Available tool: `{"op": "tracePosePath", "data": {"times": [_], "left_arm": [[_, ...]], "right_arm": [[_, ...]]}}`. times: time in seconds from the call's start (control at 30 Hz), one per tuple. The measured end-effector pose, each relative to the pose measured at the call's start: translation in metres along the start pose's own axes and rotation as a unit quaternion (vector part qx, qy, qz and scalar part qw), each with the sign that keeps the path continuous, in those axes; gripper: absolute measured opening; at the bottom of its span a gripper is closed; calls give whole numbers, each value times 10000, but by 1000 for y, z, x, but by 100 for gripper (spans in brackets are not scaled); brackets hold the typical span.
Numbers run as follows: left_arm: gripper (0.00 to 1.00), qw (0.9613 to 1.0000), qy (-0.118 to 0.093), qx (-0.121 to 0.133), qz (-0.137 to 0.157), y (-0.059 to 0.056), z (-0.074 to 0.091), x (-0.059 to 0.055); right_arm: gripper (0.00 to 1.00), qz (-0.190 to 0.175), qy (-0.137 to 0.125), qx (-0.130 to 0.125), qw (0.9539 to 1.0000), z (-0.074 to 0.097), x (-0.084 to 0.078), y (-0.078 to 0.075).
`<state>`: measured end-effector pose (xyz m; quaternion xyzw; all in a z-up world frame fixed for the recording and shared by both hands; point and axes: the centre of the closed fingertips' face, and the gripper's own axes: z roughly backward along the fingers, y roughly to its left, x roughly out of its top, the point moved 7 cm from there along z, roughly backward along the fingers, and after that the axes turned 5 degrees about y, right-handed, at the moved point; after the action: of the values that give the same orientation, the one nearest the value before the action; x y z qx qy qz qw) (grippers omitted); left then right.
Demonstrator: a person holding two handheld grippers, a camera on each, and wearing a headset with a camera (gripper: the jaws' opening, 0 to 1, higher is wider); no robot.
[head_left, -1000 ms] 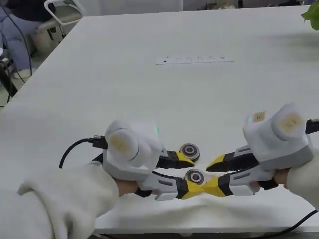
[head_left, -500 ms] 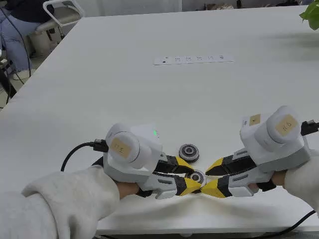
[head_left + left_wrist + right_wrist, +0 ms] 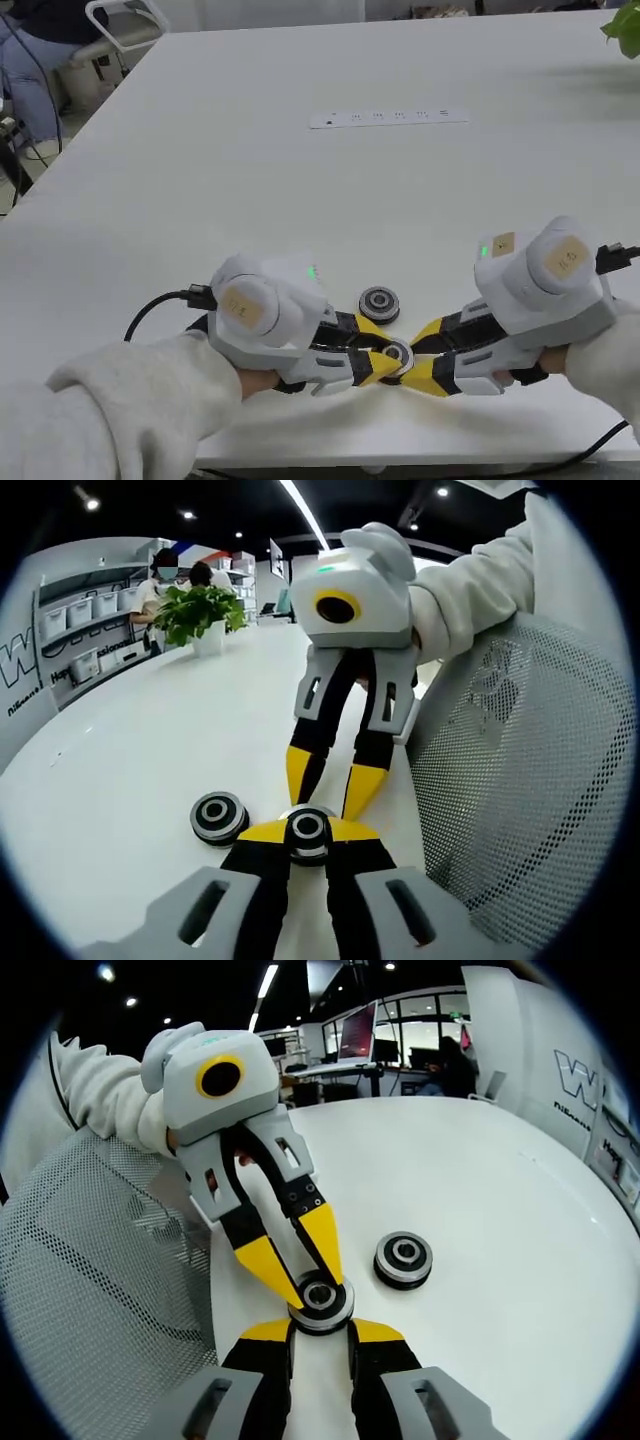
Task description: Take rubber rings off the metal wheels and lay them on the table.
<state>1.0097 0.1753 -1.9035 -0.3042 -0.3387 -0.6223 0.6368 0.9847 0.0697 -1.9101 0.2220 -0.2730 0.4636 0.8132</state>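
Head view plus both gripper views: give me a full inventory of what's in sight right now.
table: 1, white, under everything
near wheel: 1, metal with a black ring, at the near edge
far wheel: 1, same look, lying flat just beyond the near wheel, apart from it
power strip: 1, white, mid-table
plant: 1, green, far corner
mesh chair: 1, grey, at the near edge
cable: 1, black, near left
sleeves: 2, cream
left gripper: 1, white with yellow tips, shut on near wheel
right gripper: 1, same colours, jaws flanking that wheel, grip unclear
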Motion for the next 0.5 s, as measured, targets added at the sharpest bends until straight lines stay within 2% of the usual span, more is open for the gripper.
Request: {"op": "tracePosePath", "data": {"times": [0.37, 0.5], "left_arm": [[7, 10000, -17, 30, 34, 1, 0, 0], [7, 10000, -24, 31, 35, 1, 0, 0]], "right_arm": [[15, 113, 27, -31, 9999, 1, 0, 1], [16, 43, 24, -21, 10000, 1, 0, 0]]}}
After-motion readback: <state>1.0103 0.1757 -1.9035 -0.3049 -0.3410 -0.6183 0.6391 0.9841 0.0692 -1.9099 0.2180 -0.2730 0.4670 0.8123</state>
